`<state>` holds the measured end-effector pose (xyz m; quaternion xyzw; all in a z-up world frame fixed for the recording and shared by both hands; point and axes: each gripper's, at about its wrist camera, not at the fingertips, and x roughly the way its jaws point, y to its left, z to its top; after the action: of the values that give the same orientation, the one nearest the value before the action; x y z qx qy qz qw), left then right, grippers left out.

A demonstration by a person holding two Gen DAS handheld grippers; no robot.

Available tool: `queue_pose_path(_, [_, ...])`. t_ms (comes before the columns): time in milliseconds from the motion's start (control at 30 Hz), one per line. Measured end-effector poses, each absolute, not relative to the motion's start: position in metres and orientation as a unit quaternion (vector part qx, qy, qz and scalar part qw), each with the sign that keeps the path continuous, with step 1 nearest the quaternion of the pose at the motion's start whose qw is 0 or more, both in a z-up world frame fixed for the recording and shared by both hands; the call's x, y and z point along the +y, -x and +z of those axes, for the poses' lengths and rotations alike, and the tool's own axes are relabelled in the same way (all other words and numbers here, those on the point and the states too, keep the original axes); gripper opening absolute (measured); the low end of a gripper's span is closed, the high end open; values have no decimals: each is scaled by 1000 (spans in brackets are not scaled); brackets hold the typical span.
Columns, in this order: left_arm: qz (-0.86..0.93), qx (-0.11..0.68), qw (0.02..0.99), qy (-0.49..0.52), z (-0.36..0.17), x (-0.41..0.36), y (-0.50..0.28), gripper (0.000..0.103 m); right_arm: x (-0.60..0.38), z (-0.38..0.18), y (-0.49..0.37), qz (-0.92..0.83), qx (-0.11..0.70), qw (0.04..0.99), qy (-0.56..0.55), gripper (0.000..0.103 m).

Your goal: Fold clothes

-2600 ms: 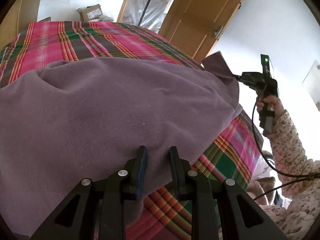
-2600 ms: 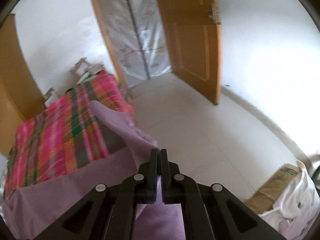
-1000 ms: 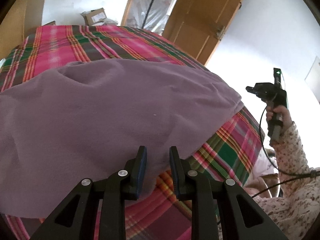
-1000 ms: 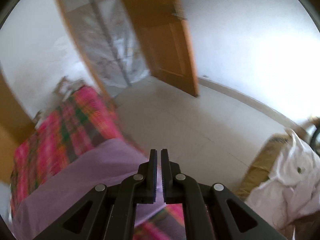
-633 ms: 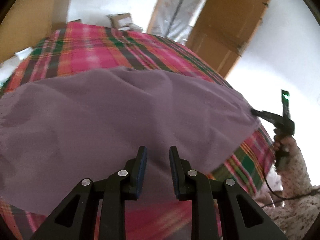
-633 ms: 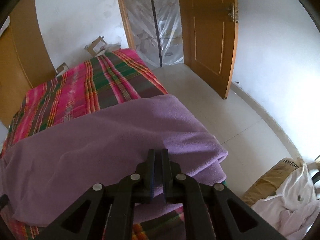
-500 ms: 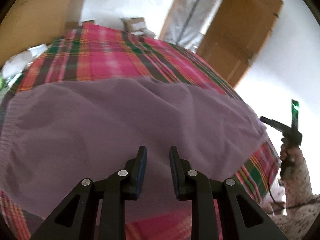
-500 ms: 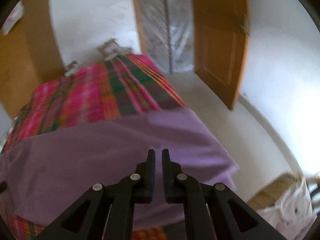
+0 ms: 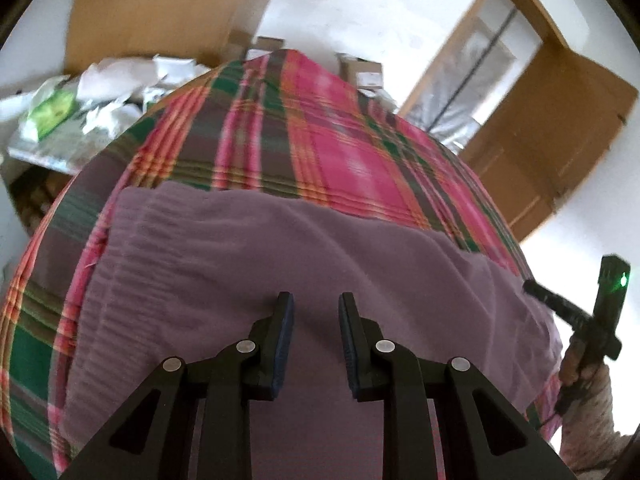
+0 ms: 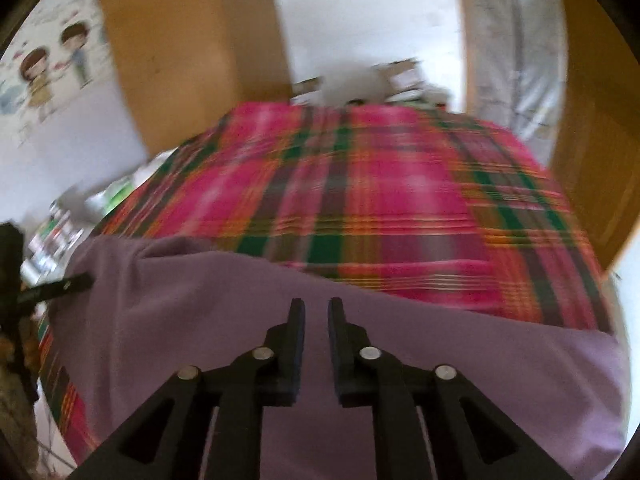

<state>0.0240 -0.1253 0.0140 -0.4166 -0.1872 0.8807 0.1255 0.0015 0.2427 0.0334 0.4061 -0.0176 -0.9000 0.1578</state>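
Note:
A purple fleece garment (image 9: 320, 264) lies spread flat across the near part of a pink and green plaid bed (image 9: 320, 128), its ribbed band (image 9: 116, 280) at the left. My left gripper (image 9: 316, 314) hovers open just over the cloth with nothing between its fingers. In the right wrist view the garment (image 10: 200, 320) fills the lower half, and my right gripper (image 10: 316, 314) stands open over it, holding nothing. The left gripper (image 10: 82, 280) shows by the garment's left corner. The right gripper (image 9: 534, 289), in a hand, is at the garment's right edge.
A wooden wardrobe (image 9: 160, 12) and cardboard boxes (image 9: 360, 70) stand beyond the bed. White bags and packets (image 9: 72, 108) are piled left of it. An open wooden door (image 9: 560, 128) is at the right. A floral sleeve (image 9: 592, 432) is at the lower right.
The right gripper, earlier shut on the garment's corner, has opened and let go. The garment now lies flat on the bed. Both views have swung left across the bed.

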Motion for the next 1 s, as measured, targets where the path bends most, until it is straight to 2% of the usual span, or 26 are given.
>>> queue_pose_path(167, [877, -205, 115, 419, 11, -141, -17, 24, 217, 34, 14, -894, -10, 189, -406, 17])
queue_pose_path(300, [875, -223, 106, 416, 9, -152, -10, 24, 203, 44, 34, -886, -22, 224, -404, 27])
queue_pose_path(400, [873, -229, 109, 417, 8, -155, -7, 24, 189, 42, 50, -875, -10, 248, -416, 29])
queue_pose_path(733, [869, -225, 112, 427, 9, -156, -2, 24, 165, 22, 58, -811, -6, 330, -483, 29])
queue_pose_path(833, [869, -220, 109, 429, 10, -153, -1, 24, 161, 21, 49, -797, 5, 348, -494, 23])
queue_pose_path(1000, [870, -219, 107, 429, 9, -152, 0, 24, 160, 26, 33, -793, 25, 362, -490, 22])
